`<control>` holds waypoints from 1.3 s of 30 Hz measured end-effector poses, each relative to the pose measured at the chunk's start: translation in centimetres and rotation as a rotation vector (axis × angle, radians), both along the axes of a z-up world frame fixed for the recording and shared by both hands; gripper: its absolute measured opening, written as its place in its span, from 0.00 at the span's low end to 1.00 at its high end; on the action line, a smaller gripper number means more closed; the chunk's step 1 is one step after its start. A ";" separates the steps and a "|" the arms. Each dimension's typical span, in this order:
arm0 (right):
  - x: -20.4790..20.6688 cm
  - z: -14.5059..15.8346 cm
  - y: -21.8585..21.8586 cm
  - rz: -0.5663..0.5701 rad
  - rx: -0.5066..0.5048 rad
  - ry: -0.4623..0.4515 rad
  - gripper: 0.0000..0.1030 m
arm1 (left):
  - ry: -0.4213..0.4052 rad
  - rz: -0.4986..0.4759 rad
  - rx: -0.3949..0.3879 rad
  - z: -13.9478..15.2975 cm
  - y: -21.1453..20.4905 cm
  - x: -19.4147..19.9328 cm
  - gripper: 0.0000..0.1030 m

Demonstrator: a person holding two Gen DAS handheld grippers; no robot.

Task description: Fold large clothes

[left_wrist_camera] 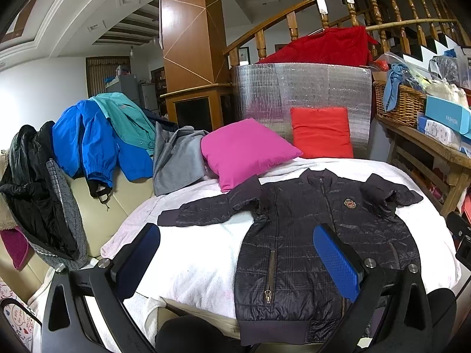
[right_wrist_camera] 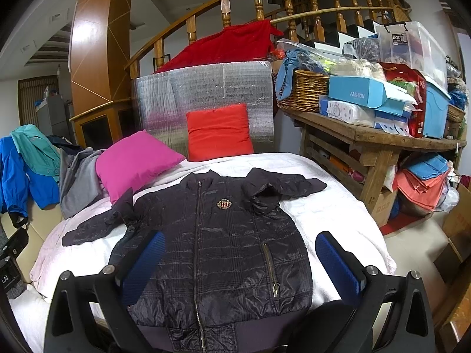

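A dark quilted zip jacket lies face up on a white blanket, zipped, with a gold crest on the chest. Its sleeves spread out to both sides, a little rumpled near the shoulders. My left gripper hovers open over the jacket's lower left part and the blanket. My right gripper hangs open above the jacket's lower body. Neither set of blue pads holds any cloth.
A pink pillow and a red pillow lie behind the jacket. Blue, teal, grey and black clothes drape a beige sofa at the left. A cluttered wooden table stands at the right.
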State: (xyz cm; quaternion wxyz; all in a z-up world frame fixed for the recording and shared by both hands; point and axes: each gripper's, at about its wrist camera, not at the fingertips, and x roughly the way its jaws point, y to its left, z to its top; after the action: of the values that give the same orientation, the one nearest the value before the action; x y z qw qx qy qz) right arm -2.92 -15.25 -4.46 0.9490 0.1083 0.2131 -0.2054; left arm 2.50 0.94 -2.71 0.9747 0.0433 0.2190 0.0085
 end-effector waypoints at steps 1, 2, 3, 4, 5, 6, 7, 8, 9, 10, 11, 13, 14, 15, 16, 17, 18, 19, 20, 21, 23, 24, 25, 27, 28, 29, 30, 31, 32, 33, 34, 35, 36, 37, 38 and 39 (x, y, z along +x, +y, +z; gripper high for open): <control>0.0 0.0 0.0 0.000 0.000 0.001 1.00 | 0.001 -0.001 0.002 0.1 -0.3 0.0 1.00; 0.1 0.0 0.0 0.000 0.001 0.002 1.00 | 0.001 -0.001 0.000 0.1 -0.3 0.0 1.00; 0.1 0.0 -0.1 -0.001 0.002 0.002 1.00 | 0.000 -0.001 0.001 0.1 -0.3 0.0 1.00; 0.1 0.0 -0.1 -0.001 0.003 0.002 1.00 | -0.001 0.000 0.003 0.1 -0.4 0.0 1.00; 0.1 -0.1 -0.1 -0.001 0.003 0.003 1.00 | -0.001 -0.001 0.004 0.1 -0.5 0.0 1.00; 0.1 -0.1 -0.2 -0.001 0.003 0.003 1.00 | 0.000 -0.002 0.004 0.1 -0.5 0.0 1.00; 0.0 -0.1 -0.2 0.000 0.003 0.004 1.00 | 0.001 -0.003 0.003 0.1 -0.5 0.0 1.00; 0.1 -0.1 -0.2 0.000 0.004 0.004 1.00 | 0.001 -0.003 0.003 0.1 -0.6 0.1 1.00; 0.0 -0.1 -0.2 0.000 0.003 0.004 1.00 | 0.000 -0.003 0.005 0.0 -0.6 0.1 1.00; 0.1 -0.2 -0.2 0.000 0.003 0.005 1.00 | 0.000 -0.002 0.005 0.1 -0.5 0.1 1.00; 0.1 -0.2 -0.2 0.001 0.002 0.005 1.00 | 0.001 -0.003 0.006 0.0 -0.6 0.1 1.00; 0.2 -0.3 -0.2 0.002 0.001 0.009 1.00 | 0.004 -0.004 0.005 -0.1 -0.6 0.2 1.00; 0.2 -0.4 -0.2 0.002 0.001 0.011 1.00 | 0.004 -0.003 0.006 -0.1 -0.6 0.2 1.00; 0.3 -0.5 -0.2 0.003 0.001 0.013 1.00 | 0.005 -0.003 0.007 -0.2 -0.6 0.3 1.00; 0.3 -0.5 -0.2 0.002 0.002 0.015 1.00 | 0.007 -0.004 0.007 -0.3 -0.7 0.3 1.00; 0.4 -0.6 -0.3 0.003 0.002 0.017 1.00 | 0.010 -0.005 0.005 -0.3 -0.6 0.4 1.00; 0.5 -0.7 -0.3 0.003 0.002 0.019 1.00 | 0.013 -0.004 0.005 -0.4 -0.7 0.5 1.00; 0.6 -0.8 -0.3 0.003 0.003 0.022 1.00 | 0.014 -0.004 0.005 -0.4 -0.7 0.6 1.00; 0.7 -0.9 -0.3 0.002 0.003 0.024 1.00 | 0.016 -0.004 0.007 -0.5 -0.7 0.6 1.00; 0.8 -0.9 -0.4 0.001 0.003 0.027 1.00 | 0.019 -0.005 0.008 -0.6 -0.8 0.8 1.00; 1.1 -1.1 -0.5 0.000 0.004 0.033 1.00 | 0.024 -0.005 0.008 -0.8 -0.9 1.0 1.00; 1.1 -1.1 -0.5 0.000 0.004 0.035 1.00 | 0.026 -0.004 0.008 -0.8 -1.0 1.1 1.00; 1.2 -1.2 -0.6 0.000 0.003 0.038 1.00 | 0.028 -0.004 0.010 -0.9 -1.0 1.2 1.00; 1.4 -1.4 -0.6 -0.001 0.000 0.042 1.00 | 0.032 -0.005 0.009 -1.0 -1.2 1.4 1.00; 1.5 -1.4 -0.7 -0.001 0.000 0.044 1.00 | 0.035 -0.005 0.009 -1.1 -1.2 1.5 1.00; 1.7 -1.5 -0.8 -0.002 0.001 0.046 1.00 | 0.037 -0.004 0.010 -1.2 -1.3 1.7 1.00; 1.9 -1.5 -0.9 -0.002 0.000 0.048 1.00 | 0.039 -0.003 0.012 -1.3 -1.3 1.8 1.00; 2.0 -1.6 -0.9 -0.004 -0.001 0.050 1.00 | 0.042 -0.004 0.013 -1.4 -1.5 2.1 1.00; 2.2 -1.7 -1.0 -0.005 -0.002 0.052 1.00 | 0.045 -0.009 0.007 -1.5 -1.5 2.1 1.00; 2.5 -1.8 -1.2 -0.005 0.000 0.055 1.00 | 0.049 -0.009 0.008 -1.6 -1.6 2.3 1.00; 2.8 -1.9 -1.3 -0.006 0.001 0.058 1.00 | 0.053 -0.008 0.011 -1.8 -1.7 2.7 1.00; 3.0 -2.0 -1.5 -0.008 0.003 0.061 1.00 | 0.057 -0.008 0.014 -2.0 -1.8 2.9 1.00; 3.3 -2.1 -1.7 -0.010 0.006 0.064 1.00 | 0.061 -0.009 0.016 -2.1 -1.9 3.2 1.00; 3.6 -2.2 -2.0 -0.013 0.007 0.065 1.00 | 0.068 -0.009 0.020 -2.3 -2.1 3.6 1.00; 3.9 -2.3 -2.3 -0.015 0.010 0.067 1.00 | 0.073 -0.009 0.022 -2.5 -2.3 3.9 1.00; 4.3 -2.4 -2.6 -0.018 0.012 0.068 1.00 | 0.076 -0.013 0.022 -2.7 -2.5 4.2 1.00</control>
State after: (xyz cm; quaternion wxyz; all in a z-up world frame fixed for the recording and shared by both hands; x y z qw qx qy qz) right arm 1.39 -17.90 -6.82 0.9387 0.1089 0.2453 -0.2163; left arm 6.72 -1.52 -5.36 0.9652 0.0557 0.2554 0.0030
